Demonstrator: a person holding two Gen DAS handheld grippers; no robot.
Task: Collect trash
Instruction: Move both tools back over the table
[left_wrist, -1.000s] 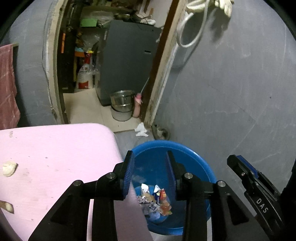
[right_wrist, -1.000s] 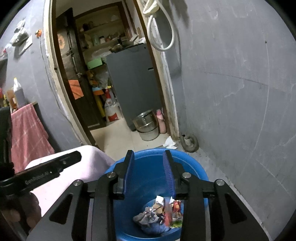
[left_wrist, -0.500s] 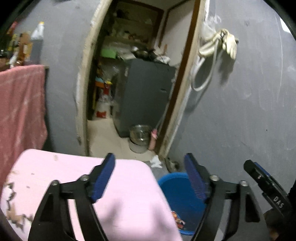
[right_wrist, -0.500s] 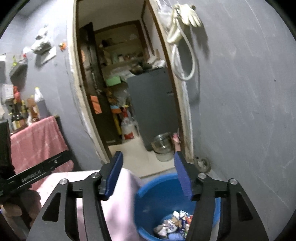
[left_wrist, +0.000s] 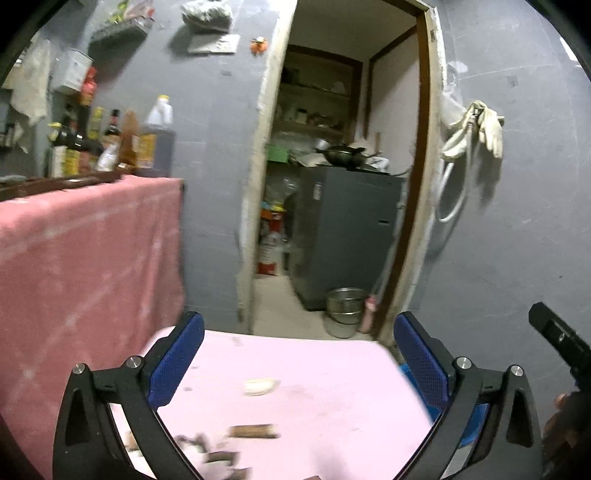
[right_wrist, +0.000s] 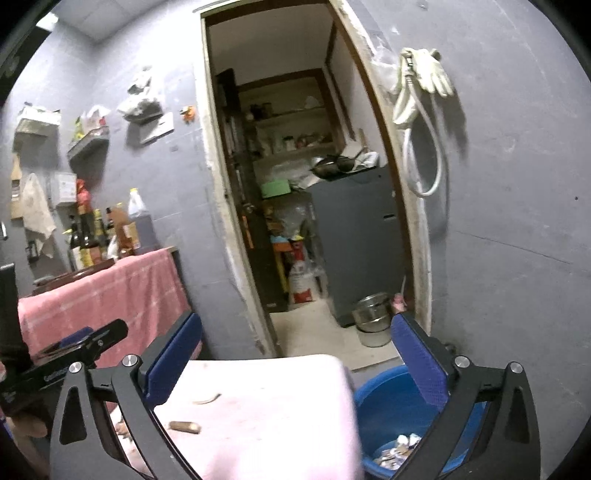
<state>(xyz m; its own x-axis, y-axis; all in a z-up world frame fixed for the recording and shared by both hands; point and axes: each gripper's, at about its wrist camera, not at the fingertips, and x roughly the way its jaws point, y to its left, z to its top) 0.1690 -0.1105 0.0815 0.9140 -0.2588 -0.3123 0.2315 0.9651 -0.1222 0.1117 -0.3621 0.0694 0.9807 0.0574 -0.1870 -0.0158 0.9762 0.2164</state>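
Observation:
My left gripper (left_wrist: 295, 354) hangs over the pink table (left_wrist: 332, 373), its blue-padded jaws opening wide with nothing between them. Scraps lie on the table: a pale piece (left_wrist: 259, 386), a brown stick (left_wrist: 253, 431) and blurred bits (left_wrist: 210, 452) near the front. My right gripper (right_wrist: 297, 356) is also opening, empty, above the table's right end (right_wrist: 280, 384). The blue bin (right_wrist: 391, 410) stands on the floor right of the table, with crumpled wrappers (right_wrist: 397, 448) in its bottom. A brown stick (right_wrist: 184, 427) and a curved peel (right_wrist: 207, 398) show in the right wrist view.
A pink cloth-covered counter (left_wrist: 85, 251) with bottles (left_wrist: 110, 144) stands at the left. Straight ahead, a doorway (right_wrist: 306, 221) opens onto a grey cabinet (right_wrist: 358, 240) and steel pots (right_wrist: 371, 314). A hose and gloves (right_wrist: 421, 92) hang on the grey wall at the right.
Both grippers rose and swung left from over the blue bin toward the pink table. Both sets of jaws went from narrow to wide open. More table scraps came into view.

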